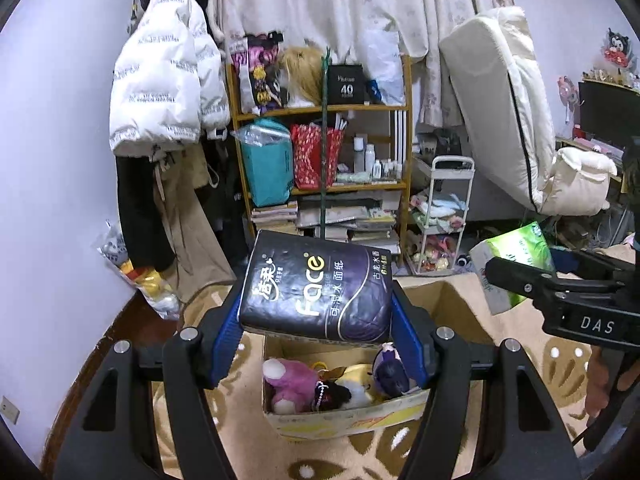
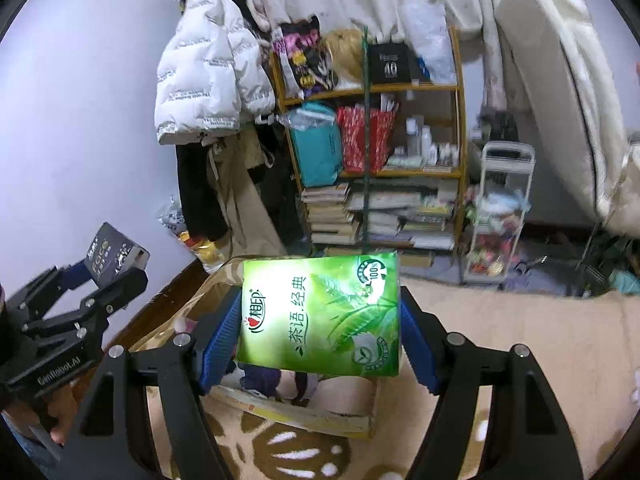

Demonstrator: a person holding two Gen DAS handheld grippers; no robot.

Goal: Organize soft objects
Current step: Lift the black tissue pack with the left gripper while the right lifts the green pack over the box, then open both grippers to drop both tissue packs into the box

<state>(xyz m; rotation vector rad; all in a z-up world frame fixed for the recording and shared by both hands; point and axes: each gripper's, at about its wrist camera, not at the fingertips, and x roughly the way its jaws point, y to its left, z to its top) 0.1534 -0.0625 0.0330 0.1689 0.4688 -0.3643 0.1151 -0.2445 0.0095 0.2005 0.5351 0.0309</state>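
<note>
My left gripper (image 1: 318,340) is shut on a black tissue pack (image 1: 320,288), held in the air above an open cardboard box (image 1: 344,420). Inside the box lie a pink plush toy (image 1: 290,384), a yellow plush and a purple-haired doll (image 1: 390,372). My right gripper (image 2: 320,344) is shut on a green tissue pack (image 2: 324,312), also lifted over the cardboard box (image 2: 312,416). In the left wrist view the green pack (image 1: 516,256) and the right gripper show at the right. In the right wrist view the black pack (image 2: 114,254) and the left gripper (image 2: 80,312) show at the left.
The box stands on a beige patterned rug (image 1: 400,456). Behind it are a wooden shelf (image 1: 320,108) crowded with bags, bottles and books, a white jacket (image 1: 160,88) hanging at the left, a white wire cart (image 1: 440,216) and a mattress (image 1: 500,100) leaning against the wall.
</note>
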